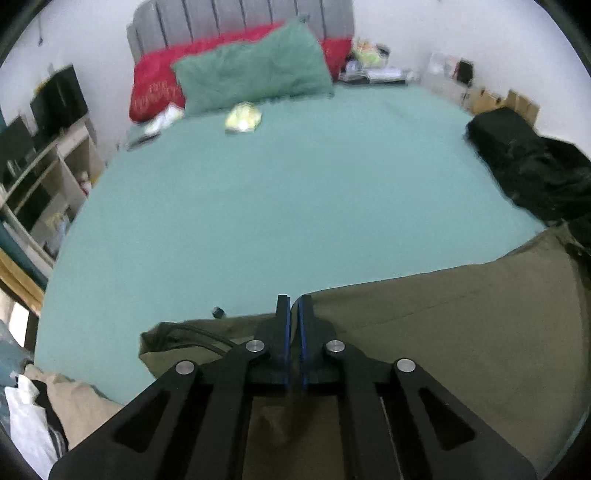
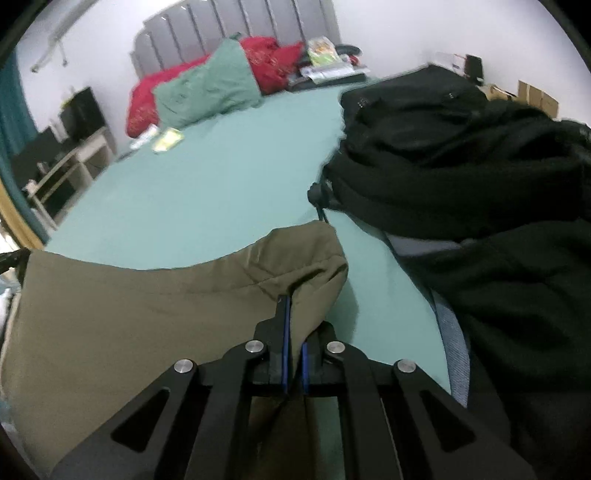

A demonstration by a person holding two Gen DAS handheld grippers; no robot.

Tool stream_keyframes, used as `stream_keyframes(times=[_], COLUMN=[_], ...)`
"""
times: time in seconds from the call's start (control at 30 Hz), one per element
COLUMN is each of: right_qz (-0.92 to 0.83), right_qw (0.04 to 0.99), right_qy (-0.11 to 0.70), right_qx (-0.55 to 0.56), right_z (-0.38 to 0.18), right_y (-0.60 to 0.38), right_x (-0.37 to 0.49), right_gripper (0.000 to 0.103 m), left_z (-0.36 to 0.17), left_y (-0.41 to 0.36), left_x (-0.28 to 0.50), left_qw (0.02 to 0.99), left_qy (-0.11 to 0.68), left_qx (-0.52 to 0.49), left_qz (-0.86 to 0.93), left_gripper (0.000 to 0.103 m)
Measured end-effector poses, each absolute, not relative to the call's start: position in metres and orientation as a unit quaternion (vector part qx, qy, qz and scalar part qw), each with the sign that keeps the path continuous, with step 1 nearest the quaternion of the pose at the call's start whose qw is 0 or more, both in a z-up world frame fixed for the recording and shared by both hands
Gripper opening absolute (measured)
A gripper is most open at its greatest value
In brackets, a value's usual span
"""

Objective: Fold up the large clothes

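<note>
Two fisheye views look forward along my two hand-held grippers over a bed covered in a teal sheet [image 1: 258, 206].

In the left wrist view, my left gripper [image 1: 294, 306] sits at the bottom centre of the frame. Its two black fingers with blue pads are drawn together, pinching the upper edge of an olive-green garment [image 1: 443, 317]. The garment fills the lower right of this frame and runs out past the right edge; a looser end with a dark cord lies at the lower left of the fingers. Only this view shows a small dark object [image 1: 218, 312] on the sheet just beyond the garment's edge, and a heap of pale and striped fabric [image 1: 33, 410] in the lower left corner.

In the right wrist view, my right gripper [image 2: 293, 314] is also at the bottom centre, clamped on a bunched fold at the garment's end; cloth wraps over the right-hand finger and hides its tip. Here the garment spreads across the lower left of the frame. Only this view shows clearly a large pile of black clothing [image 2: 461, 155] filling the right half, with a blue-grey cloth [image 2: 450, 332] under its near edge.

Both views show a green pillow [image 1: 255, 74] leaning on a red cushion [image 1: 155, 85] against a grey headboard [image 1: 236, 18] at the top.
</note>
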State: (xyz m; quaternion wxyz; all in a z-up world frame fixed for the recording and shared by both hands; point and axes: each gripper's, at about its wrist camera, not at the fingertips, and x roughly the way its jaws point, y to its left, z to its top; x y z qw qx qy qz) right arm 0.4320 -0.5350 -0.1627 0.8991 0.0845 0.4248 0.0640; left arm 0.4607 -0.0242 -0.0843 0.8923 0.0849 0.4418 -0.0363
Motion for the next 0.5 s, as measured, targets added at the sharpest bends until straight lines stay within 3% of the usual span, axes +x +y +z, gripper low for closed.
stream_keyframes(times=[0.07, 0.1, 0.17, 0.37, 0.43, 0.5], right_qz=[0.058, 0.055, 0.051, 0.042, 0.035, 0.022], right_qw=[0.888, 0.882, 0.875, 0.883, 0.891, 0.898], right_qy=[0.449, 0.461, 0.475, 0.456, 0.438, 0.424], right_qx=[0.086, 0.084, 0.083, 0.102, 0.116, 0.117], right_z=[-0.176, -0.183, -0.194, -0.183, -0.17, -0.159], right_y=[-0.536, -0.536, -0.536, -0.547, -0.554, -0.555], right_x=[0.44, 0.444, 0.449, 0.435, 0.42, 0.403], right_gripper=[0.004, 0.005, 0.012, 0.02, 0.028, 0.059], left_z=[-0.099, -0.105, -0.107, -0.089, -0.088, -0.093], left_y=[-0.024, -0.02, -0.008, 0.047, 0.065, 0.076], left_x=[0.463, 0.46, 0.447, 0.376, 0.342, 0.317], left_qw=[0.888, 0.886, 0.889, 0.904, 0.905, 0.903], left_qy=[0.452, 0.456, 0.454, 0.426, 0.421, 0.425], left_qx=[0.088, 0.083, 0.065, 0.005, -0.016, -0.031], left_qz=[-0.01, -0.001, 0.013, 0.046, 0.055, 0.054], left_gripper=[0.022, 0.037, 0.053, 0.058, 0.062, 0.064])
